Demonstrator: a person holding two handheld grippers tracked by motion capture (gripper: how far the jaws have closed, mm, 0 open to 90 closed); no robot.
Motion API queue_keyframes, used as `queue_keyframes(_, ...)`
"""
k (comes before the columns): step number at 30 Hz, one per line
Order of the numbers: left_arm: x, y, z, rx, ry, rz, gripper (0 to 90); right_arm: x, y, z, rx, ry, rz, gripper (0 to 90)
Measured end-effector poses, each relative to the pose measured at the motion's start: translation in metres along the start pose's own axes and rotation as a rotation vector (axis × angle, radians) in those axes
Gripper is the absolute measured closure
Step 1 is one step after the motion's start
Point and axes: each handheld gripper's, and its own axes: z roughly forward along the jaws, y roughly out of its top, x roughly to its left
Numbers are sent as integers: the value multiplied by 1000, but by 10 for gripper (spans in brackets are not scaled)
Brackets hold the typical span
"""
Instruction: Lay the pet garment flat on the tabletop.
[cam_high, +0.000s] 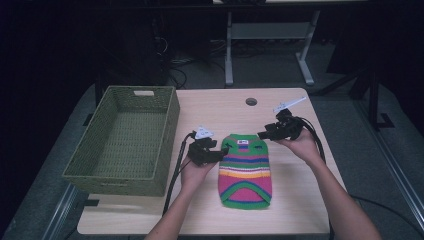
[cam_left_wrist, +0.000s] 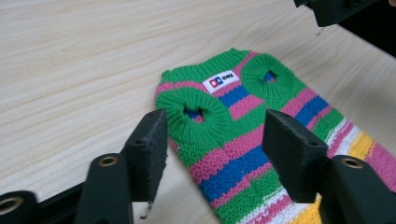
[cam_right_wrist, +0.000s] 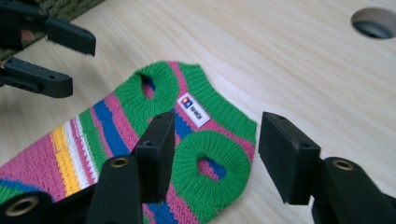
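Both tools (cam_left_wrist: 212, 149) (cam_right_wrist: 215, 154) gape, seemingly clear of sweater (cam_high: 246, 170).

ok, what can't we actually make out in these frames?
- Label on the sweater: print too small to read, in all three views.
- Sweater's underside: hidden against the table.
- Sweater's hem end: cut off by the edge in both gripper views.
- Basket near wall's inside: hidden by its own rim, high view.

Left tongs (cam_high: 223, 150), right tongs (cam_high: 262, 135): jaws apart, empty.
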Motion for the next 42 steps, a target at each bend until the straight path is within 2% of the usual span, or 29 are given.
queue_keyframes(3, -1, -1, 0, 15, -16, 19, 379, 4, -4, 5, 54, 26, -24, 443)
queue_keyframes(6, -3, -3, -1, 5, -25, 15, 381, 9, -9, 7, 56, 50, -35, 451)
queue_keyframes(10, -5, -7, -2, 17, -43, 24, 414, 14, -12, 9, 77, 79, -46, 473)
queue_keyframes(11, -6, -8, -2, 24, -52, 31, 431, 18, -15, 9, 92, 100, -65, 544)
queue_keyframes(12, -7, -9, -2, 51, -79, 55, 471, 20, -17, 9, 94, 113, -71, 577)
queue_keyframes(14, -9, -11, 0, 76, -81, 88, 545, 23, -21, 10, 111, 116, -86, 648)
queue_keyframes(16, -11, -12, 2, 95, -101, 114, 660, 24, -24, 12, 129, 127, -107, 690)
queue_keyframes(18, -13, -13, 3, 101, -100, 122, 736, 25, -26, 14, 138, 127, -108, 721)
queue_keyframes(19, -15, -13, 4, 119, -99, 150, 736, 25, -27, 16, 151, 131, -109, 756)
queue_keyframes(20, -16, -14, 5, 135, -98, 172, 769, 26, -30, 18, 166, 130, -109, 780)
queue_keyframes(21, -21, -16, 7, 172, -90, 211, 810, 26, -33, 22, 190, 133, -109, 827)
queue_keyframes(24, -23, -17, 10, 203, -89, 237, 852, 26, -38, 30, 222, 132, -111, 846)
queue_keyframes(31, -23, -19, 15, 227, -93, 220, 847, 26, -40, 37, 241, 106, -109, 846)
queue_keyframes(34, -22, -19, 16, 222, -94, 205, 834, 23, -41, 39, 237, 112, -89, 828)
queue_keyframes(41, -22, -19, 15, 216, -84, 208, 789, 20, -42, 39, 230, 119, -73, 764)
queue_keyframes(42, -21, -18, 15, 216, -83, 212, 789, 20, -42, 38, 226, 132, -73, 750)
